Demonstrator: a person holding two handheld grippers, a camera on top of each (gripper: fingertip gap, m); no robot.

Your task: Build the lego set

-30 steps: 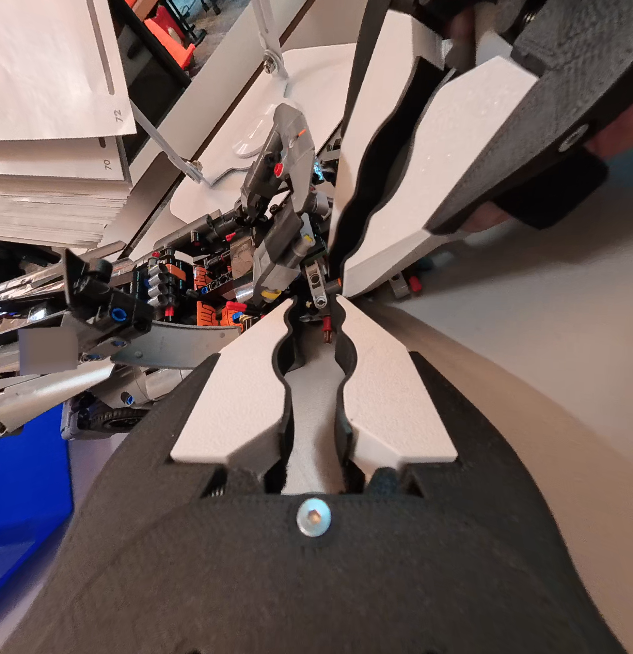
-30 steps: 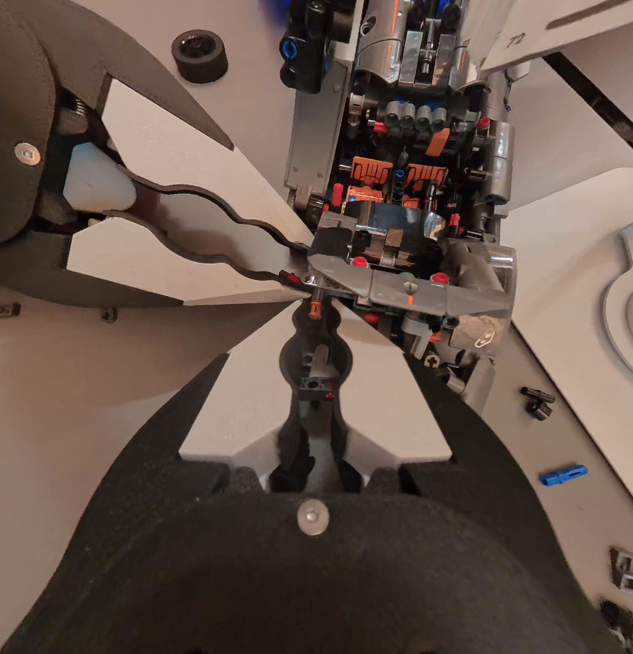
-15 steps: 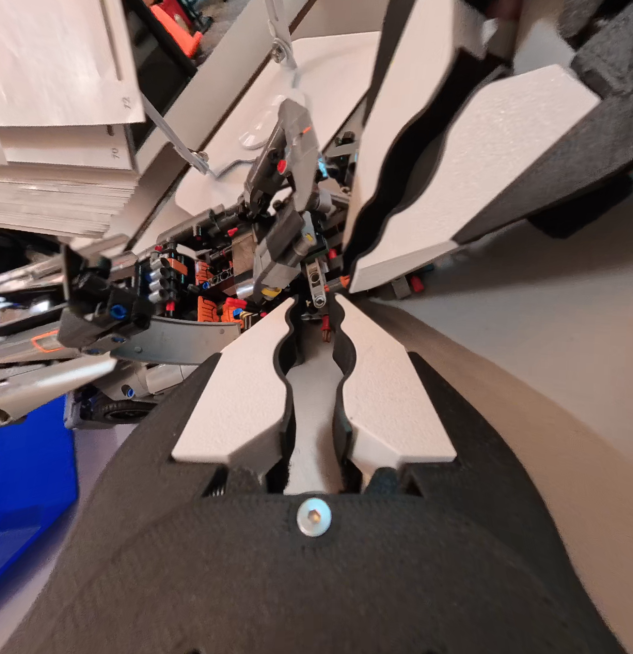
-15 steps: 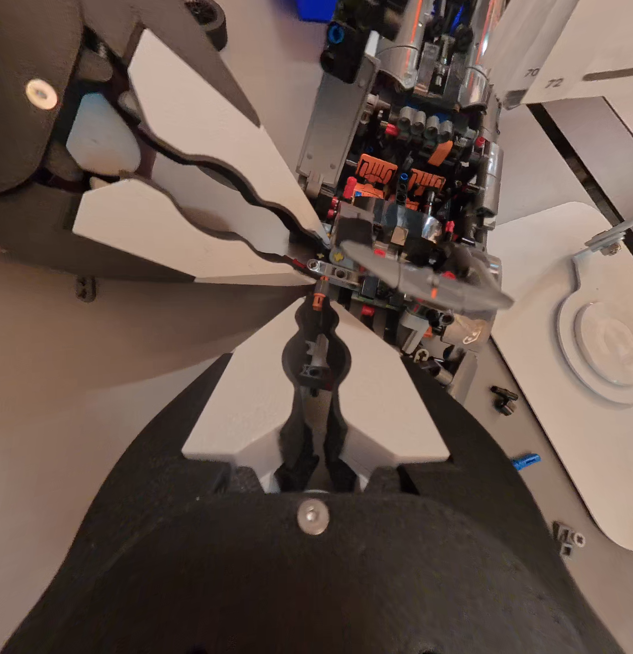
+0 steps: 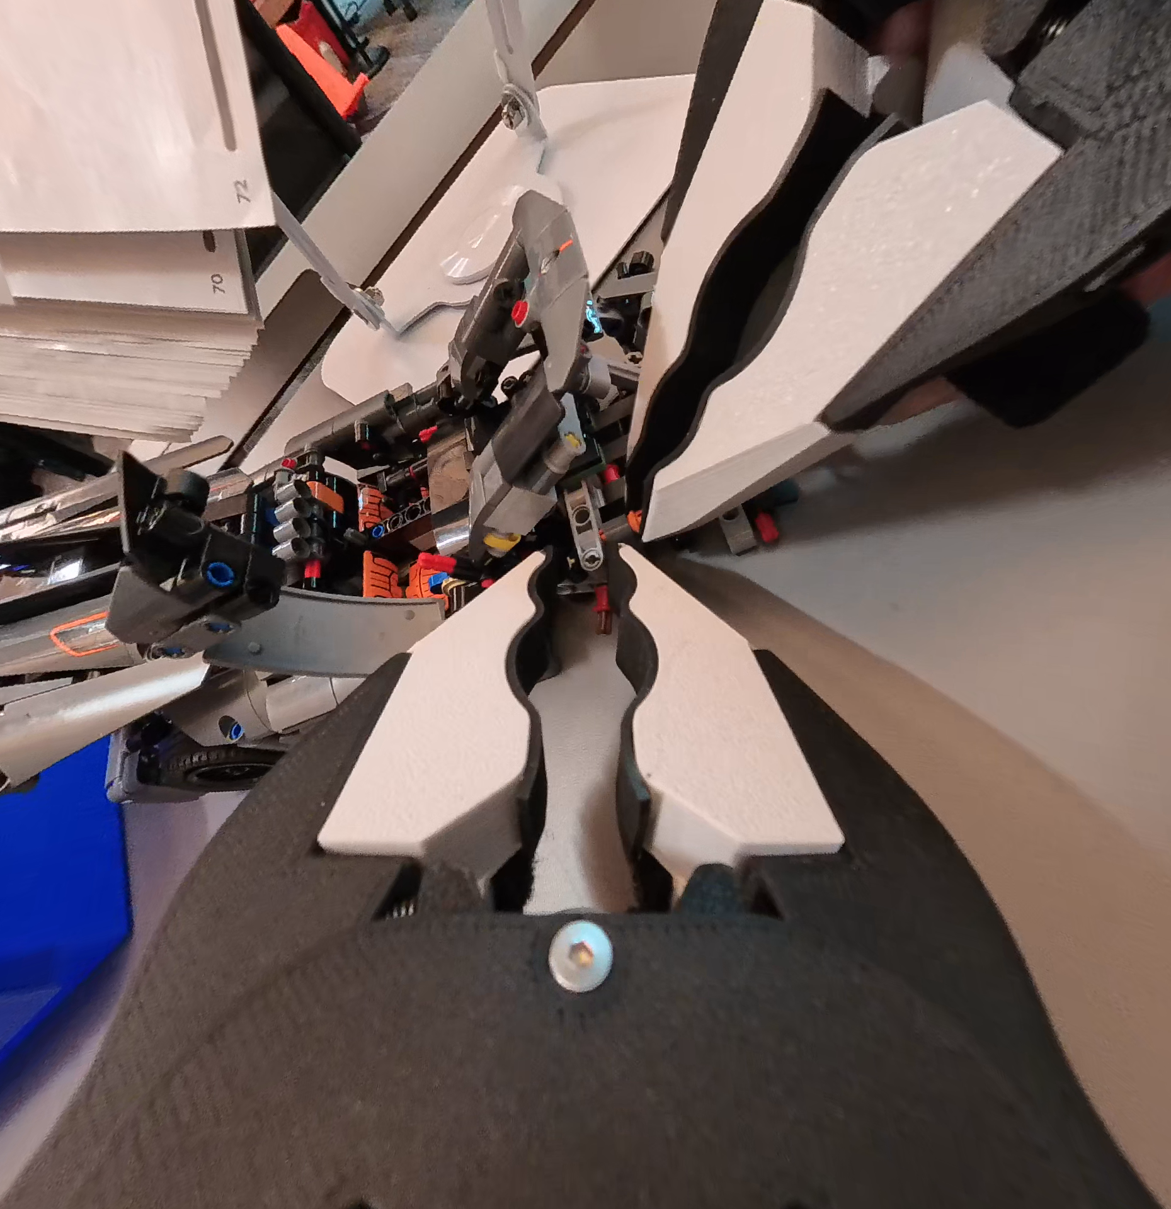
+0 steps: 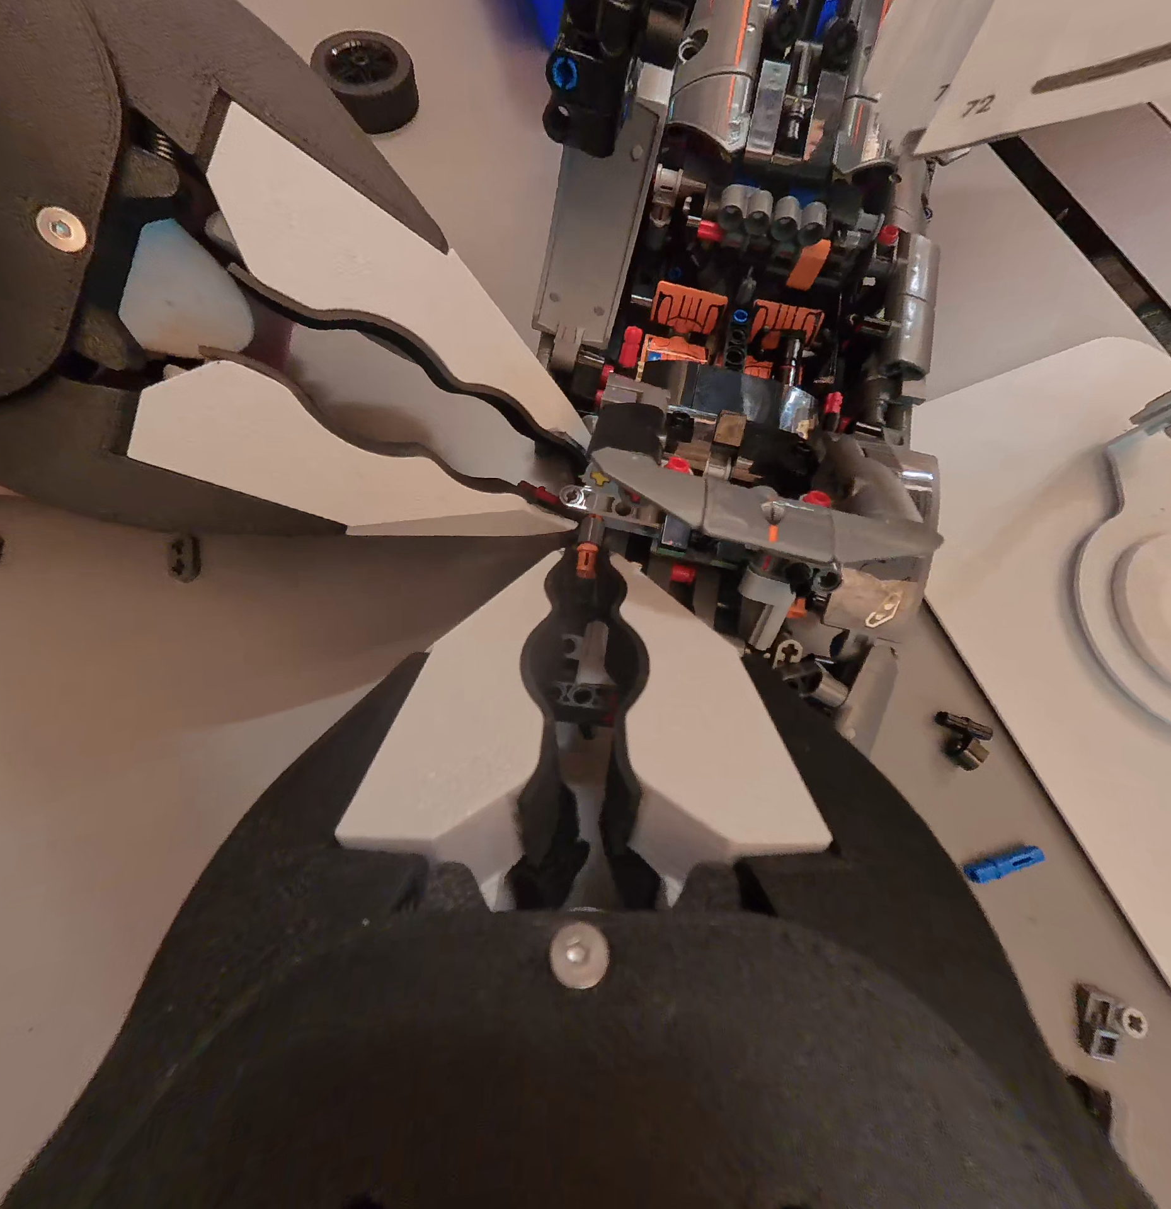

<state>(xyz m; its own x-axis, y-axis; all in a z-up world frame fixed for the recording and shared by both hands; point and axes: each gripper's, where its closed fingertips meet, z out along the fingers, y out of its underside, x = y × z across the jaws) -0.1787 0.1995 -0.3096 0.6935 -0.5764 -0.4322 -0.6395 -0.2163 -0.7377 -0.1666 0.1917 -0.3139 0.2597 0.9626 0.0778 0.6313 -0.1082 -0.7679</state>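
Note:
A silver and grey lego car (image 5: 386, 497) with orange seats lies on the table, also in the right wrist view (image 6: 733, 327). My left gripper (image 5: 584, 556) is shut on a small grey beam (image 5: 582, 523) with a dark red pin (image 5: 602, 608), at the car's near end. It reaches in from the upper left in the right wrist view (image 6: 573, 500). My right gripper (image 6: 586, 559) is shut on an orange-tipped pin piece (image 6: 586, 562) with a black connector (image 6: 586, 690) behind it. Its tip touches the grey beam (image 6: 609, 504). The right gripper (image 5: 635, 523) also shows at upper right in the left wrist view.
A stack of white paper bags (image 5: 111, 327) stands beside the car and a blue bin (image 5: 33, 916) lies at the lower left. A loose black wheel (image 6: 366, 78), a blue pin (image 6: 1001, 863), black bits (image 6: 962, 739), a grey piece (image 6: 1106, 1027) and a white board (image 6: 1060, 523) surround it. The tips of both grippers are at nearly the same place.
Both grippers stay shut at the same spot on the car. The car's near end tilted half a second ago and is level again. The views shifted slightly.

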